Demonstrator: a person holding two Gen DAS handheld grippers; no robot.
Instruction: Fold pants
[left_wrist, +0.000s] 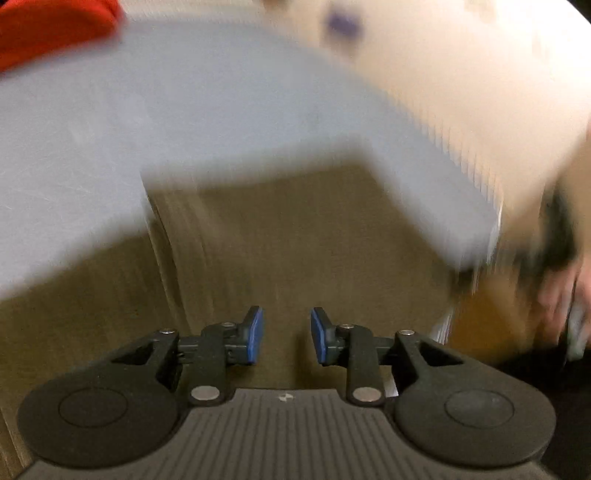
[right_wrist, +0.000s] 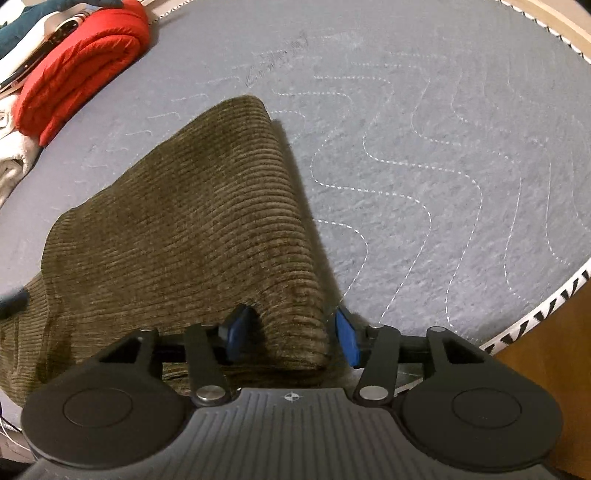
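Observation:
Olive-brown corduroy pants (right_wrist: 192, 221) lie on a grey quilted mat (right_wrist: 443, 147). In the right wrist view a thick folded end of the pants sits between the blue pads of my right gripper (right_wrist: 291, 338), with the jaws wide apart around it. In the blurred left wrist view the pants (left_wrist: 280, 236) fill the lower middle, and my left gripper (left_wrist: 287, 334) hovers over them, open and empty. A dark blurred shape (left_wrist: 554, 236) with a hand shows at the right edge.
A folded red garment (right_wrist: 81, 62) and other clothes lie at the mat's far left; the red one also shows in the left wrist view (left_wrist: 51, 26). The mat's zigzag-stitched edge (right_wrist: 535, 314) and wooden floor (right_wrist: 554, 369) are at the right.

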